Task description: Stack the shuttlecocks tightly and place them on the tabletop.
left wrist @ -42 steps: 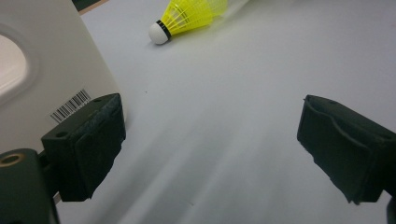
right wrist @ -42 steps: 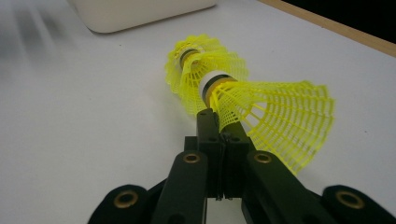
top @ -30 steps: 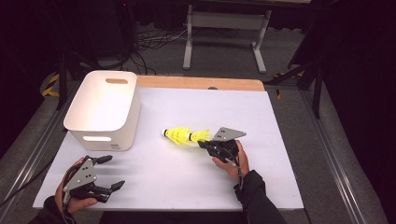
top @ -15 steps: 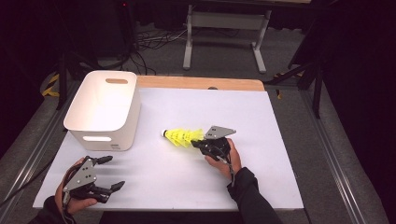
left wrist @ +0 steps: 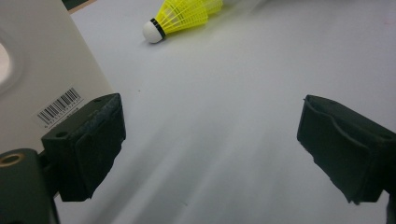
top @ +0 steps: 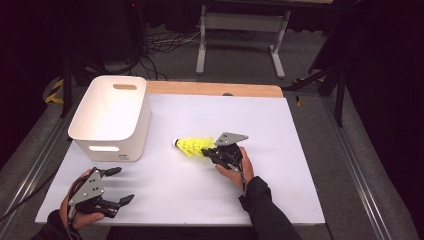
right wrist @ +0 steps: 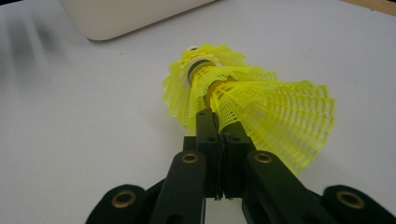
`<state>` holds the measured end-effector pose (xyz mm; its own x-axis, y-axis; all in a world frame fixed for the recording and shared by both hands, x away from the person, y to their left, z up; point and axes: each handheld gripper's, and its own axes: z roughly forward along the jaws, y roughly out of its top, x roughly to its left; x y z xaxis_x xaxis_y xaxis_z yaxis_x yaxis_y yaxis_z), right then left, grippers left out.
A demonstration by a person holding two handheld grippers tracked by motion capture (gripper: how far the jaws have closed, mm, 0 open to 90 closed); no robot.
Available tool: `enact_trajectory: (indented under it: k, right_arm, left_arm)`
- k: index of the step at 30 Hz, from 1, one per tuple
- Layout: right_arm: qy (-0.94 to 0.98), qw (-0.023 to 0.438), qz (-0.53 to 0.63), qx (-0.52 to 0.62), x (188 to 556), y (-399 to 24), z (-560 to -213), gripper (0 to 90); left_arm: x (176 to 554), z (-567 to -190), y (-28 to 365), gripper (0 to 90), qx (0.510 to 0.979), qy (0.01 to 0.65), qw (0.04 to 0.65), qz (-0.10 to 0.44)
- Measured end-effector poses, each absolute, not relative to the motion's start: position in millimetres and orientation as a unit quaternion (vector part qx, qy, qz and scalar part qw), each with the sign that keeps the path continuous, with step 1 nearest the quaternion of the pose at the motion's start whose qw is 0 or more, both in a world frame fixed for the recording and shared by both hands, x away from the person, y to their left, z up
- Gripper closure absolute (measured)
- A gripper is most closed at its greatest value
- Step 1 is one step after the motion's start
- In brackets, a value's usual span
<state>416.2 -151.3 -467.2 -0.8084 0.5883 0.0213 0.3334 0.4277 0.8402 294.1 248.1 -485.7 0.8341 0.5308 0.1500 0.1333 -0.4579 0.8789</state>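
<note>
Black jaws stand wide apart on your left gripper [top: 116,186], which you hold low at the near left corner of the table [top: 310,150], with nothing between the pads; in the left gripper view those pads frame bare white tabletop, with the barcode label [left wrist: 60,105] on the bin's wall just past the left one; farther in and to your right, your right gripper [top: 209,152] is clenched, its jaws pressed tight together on the rim of the yellow mesh skirt of the shuttlecocks [top: 192,146]; in the right gripper view you can see the skirts nested one inside another, so you are grasping a small stack [right wrist: 243,105] rather than one, though how many are in it cannot be told; the stack lies on its side near the middle of the table, white cork tip pointing left toward the bin, skirts opening toward your right hand [top: 235,167]; from the high view it looks to rest on the white surface, but whether it is touching or lifted slightly cannot be told; your dark sleeve [top: 265,212] runs in from the near edge behind that hand; beyond your left gripper, the white bin [top: 112,120] stands upright at the left side of the table, well apart from the shuttlecocks, with a slot handle in its near wall and another in its far wall; at the far edge a strip of bare wood [top: 215,89] shows past the white cover.
</note>
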Motion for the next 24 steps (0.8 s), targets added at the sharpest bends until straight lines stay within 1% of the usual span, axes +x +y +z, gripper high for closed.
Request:
enact_trajectory:
  k: [15,21,23,24]
  right_arm:
    - [0.826,0.112,0.466,0.296,427.5,-150.6,-473.7,86.3]
    - [0.829,0.114,0.458,0.298,428.5,-149.8,-475.5,80.4]
    - [0.83,0.116,0.455,0.301,428.6,-150.4,-475.8,75.4]
    - [0.83,0.117,0.454,0.303,428.6,-150.9,-475.9,74.8]
  left_arm:
    - [294.6,-486.3,246.8,8.6,0.83,0.198,0.479,0.204]
    - [294.6,-486.3,247.1,8.6,0.83,0.198,0.48,0.204]
    - [294.5,-486.2,247.0,8.6,0.831,0.197,0.478,0.204]
    - [294.5,-486.2,246.9,8.7,0.831,0.198,0.478,0.205]
